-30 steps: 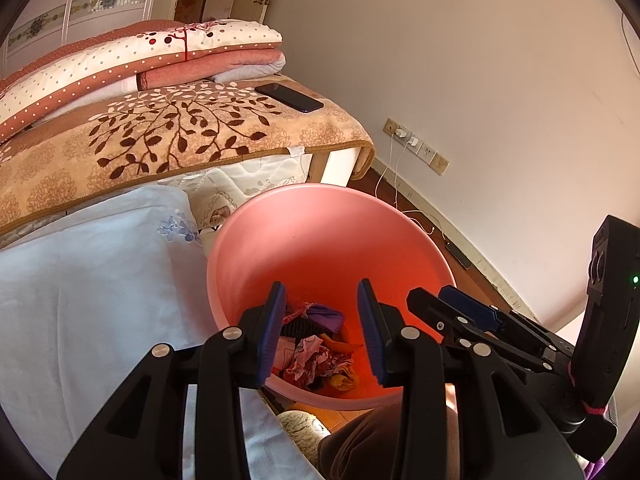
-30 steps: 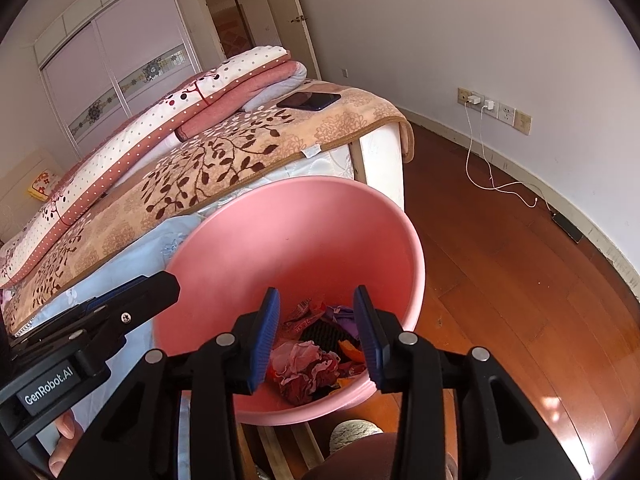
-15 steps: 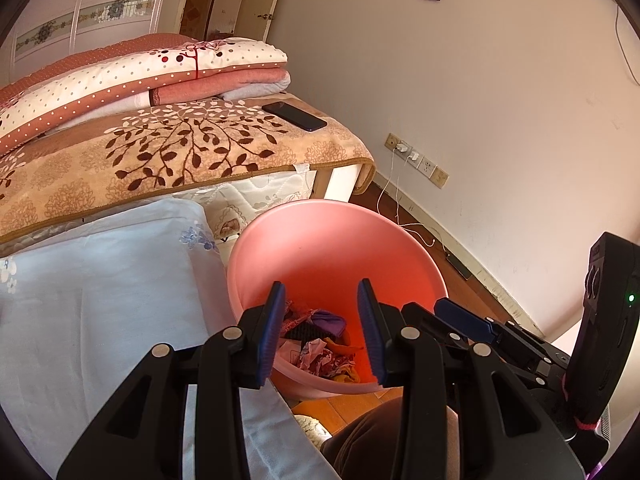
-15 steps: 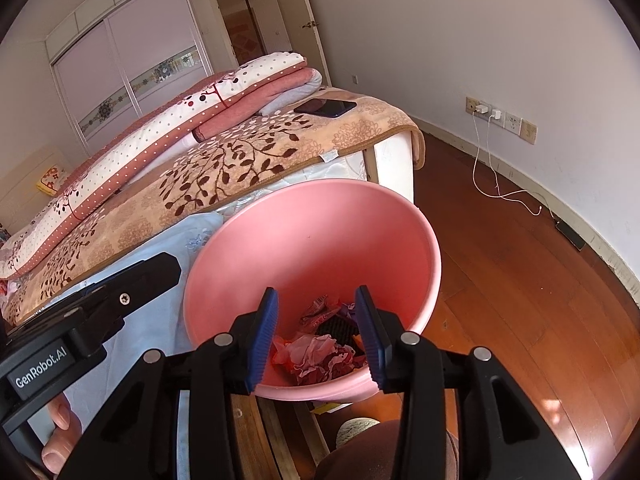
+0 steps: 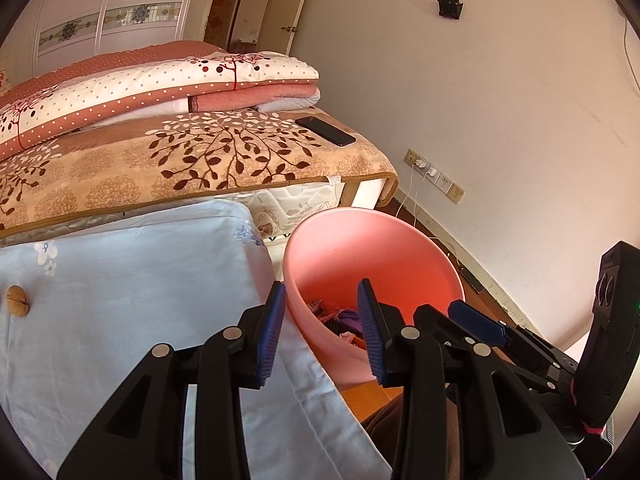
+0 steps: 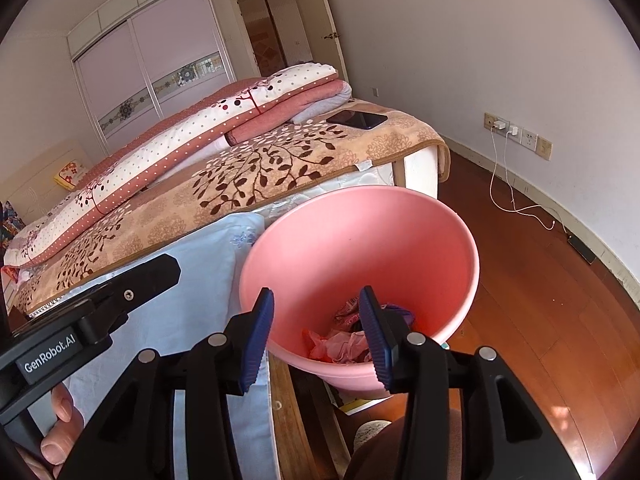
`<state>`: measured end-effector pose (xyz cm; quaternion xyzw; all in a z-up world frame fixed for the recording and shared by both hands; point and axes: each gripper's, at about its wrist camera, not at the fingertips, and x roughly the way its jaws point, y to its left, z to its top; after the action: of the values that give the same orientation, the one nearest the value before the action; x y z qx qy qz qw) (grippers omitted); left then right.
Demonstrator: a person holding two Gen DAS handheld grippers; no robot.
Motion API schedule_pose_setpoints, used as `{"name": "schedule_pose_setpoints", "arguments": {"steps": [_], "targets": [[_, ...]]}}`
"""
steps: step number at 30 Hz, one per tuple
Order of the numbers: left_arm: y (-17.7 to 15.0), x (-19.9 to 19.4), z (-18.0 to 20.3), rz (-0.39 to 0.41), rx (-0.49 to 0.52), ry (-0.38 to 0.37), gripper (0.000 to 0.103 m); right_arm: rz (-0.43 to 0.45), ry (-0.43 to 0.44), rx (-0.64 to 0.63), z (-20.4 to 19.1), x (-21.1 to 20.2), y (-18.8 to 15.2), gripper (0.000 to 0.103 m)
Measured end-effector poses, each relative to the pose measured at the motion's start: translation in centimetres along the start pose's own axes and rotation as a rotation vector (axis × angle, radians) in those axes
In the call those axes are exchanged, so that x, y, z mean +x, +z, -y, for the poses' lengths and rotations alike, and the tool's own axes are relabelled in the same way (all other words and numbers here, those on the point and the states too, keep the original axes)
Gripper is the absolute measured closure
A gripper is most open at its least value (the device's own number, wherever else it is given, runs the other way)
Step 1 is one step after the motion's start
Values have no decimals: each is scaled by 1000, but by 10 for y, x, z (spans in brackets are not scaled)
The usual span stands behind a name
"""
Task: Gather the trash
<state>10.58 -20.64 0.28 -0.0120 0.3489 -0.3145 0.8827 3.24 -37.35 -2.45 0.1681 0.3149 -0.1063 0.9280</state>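
Both grippers are empty right now. The left gripper (image 5: 322,332) has its blue pads parted a fair bit with nothing between them; through the gap you just see the edge of the pale blue pillow (image 5: 120,288) and the near wall of the pink basin (image 5: 372,248). The right gripper (image 6: 316,336) is also released, and its jaws have just been opening a little wider, again with nothing pinched. Neither one is touching the basin or the bedding as far as I can tell.

Both point downward at a slant toward the basin, side by side, the right one showing at the right edge of the left camera's view and the left one at the left edge of the right camera's view. A few fingers (image 6: 60,428) of the person's left hand show wrapped under the left gripper's handle.

The trash (image 6: 344,340) is sitting in the bottom of the basin: crumpled pink and red wrappers, something purple and a dark bit, all heaped together. The basin stands tilted beside the bed (image 5: 200,168), just next to the pillow, over the wood floor (image 6: 540,300).

One more small thing: a round tan object with a slit (image 5: 18,299) lies on the pillow off to the left. A dark phone (image 5: 325,131) rests on the leaf-pattern blanket near the foot of the bed.
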Motion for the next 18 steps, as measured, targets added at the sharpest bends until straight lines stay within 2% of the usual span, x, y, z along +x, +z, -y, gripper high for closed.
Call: {"name": "schedule_pose_setpoints", "arguments": {"steps": [11,18], "targets": [[-18,-35,-51,15,-87,91,66,-21,79,-104,-56,1,-19,59],[-29,-46,-70,10,-113,146,66,-61,109,-160,-79,6,-34,59]]}}
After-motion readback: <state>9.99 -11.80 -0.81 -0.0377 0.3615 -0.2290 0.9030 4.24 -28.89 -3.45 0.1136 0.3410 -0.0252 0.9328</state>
